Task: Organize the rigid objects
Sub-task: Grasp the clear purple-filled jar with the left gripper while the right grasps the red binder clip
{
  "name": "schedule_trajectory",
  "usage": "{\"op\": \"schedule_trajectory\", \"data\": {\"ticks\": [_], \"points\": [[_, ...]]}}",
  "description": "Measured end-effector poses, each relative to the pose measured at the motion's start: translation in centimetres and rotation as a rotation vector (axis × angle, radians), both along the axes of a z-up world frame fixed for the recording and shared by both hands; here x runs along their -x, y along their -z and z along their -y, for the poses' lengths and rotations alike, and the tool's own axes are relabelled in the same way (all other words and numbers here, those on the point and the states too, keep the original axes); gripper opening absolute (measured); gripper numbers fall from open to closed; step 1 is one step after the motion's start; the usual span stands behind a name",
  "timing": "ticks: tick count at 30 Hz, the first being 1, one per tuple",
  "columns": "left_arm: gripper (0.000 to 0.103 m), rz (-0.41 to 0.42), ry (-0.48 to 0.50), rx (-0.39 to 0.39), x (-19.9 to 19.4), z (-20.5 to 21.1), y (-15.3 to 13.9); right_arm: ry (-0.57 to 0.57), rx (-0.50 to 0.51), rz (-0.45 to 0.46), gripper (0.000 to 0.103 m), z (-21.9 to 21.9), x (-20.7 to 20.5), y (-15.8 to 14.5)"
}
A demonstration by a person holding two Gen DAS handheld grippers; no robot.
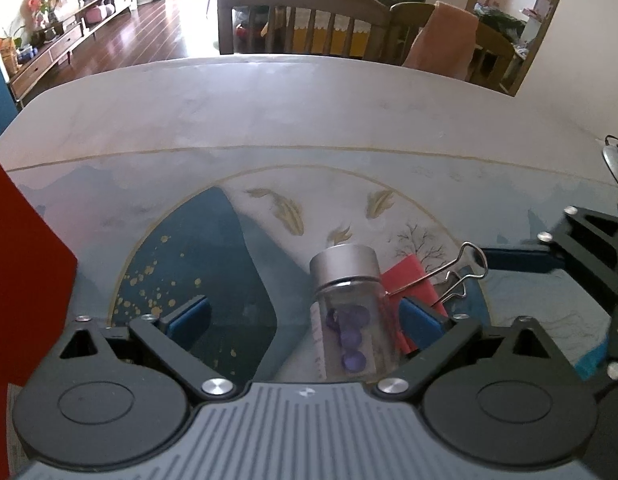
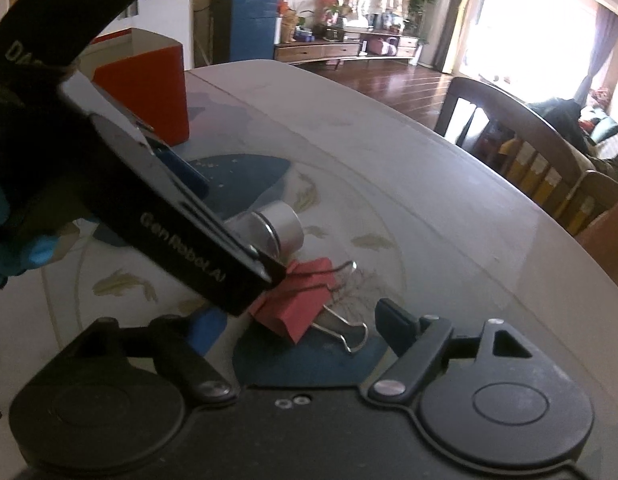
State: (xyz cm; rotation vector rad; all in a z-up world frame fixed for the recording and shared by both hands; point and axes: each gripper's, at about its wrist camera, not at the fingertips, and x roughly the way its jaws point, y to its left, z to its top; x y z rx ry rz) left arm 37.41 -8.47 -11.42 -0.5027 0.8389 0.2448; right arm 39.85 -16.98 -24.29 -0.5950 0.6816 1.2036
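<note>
A clear bottle (image 1: 355,336) with a silver cap (image 1: 345,264) and purple pieces inside lies on the table between the pads of my left gripper (image 1: 305,320). It lies close to the right pad and apart from the left one, and the jaws stand open. A red binder clip (image 2: 297,304) with silver wire handles lies just right of the bottle. My right gripper (image 2: 303,326) is open around the clip, its pads clear of it. The left gripper's black body (image 2: 169,208) crosses the right wrist view and hides most of the bottle, leaving the cap (image 2: 281,224) showing.
A red box (image 2: 149,92) stands on the table to the left. The round table (image 1: 269,112) has a blue painted mat with a pale rim. Wooden chairs (image 1: 305,12) stand at its far edge. A blue-gloved hand (image 2: 13,220) holds the left gripper.
</note>
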Motion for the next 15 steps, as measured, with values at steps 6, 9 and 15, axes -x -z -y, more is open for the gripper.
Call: {"op": "schedule_trajectory", "data": {"ticks": [6, 9, 15], "points": [[0.08, 0.011, 0.004, 0.018, -0.1, -0.2, 0.2, -0.044, 0.002, 0.001, 0.075, -1.2, -0.7, 0.7], [0.066, 0.021, -0.004, 0.029, 0.1, -0.4, 0.1, -0.05, -0.004, -0.003, 0.073, -1.5, -0.9, 1.0], [0.044, 0.023, -0.016, 0.021, 0.4, -0.8, -0.1, -0.042, -0.035, -0.042, 0.063, -1.6, -0.9, 1.2]]}}
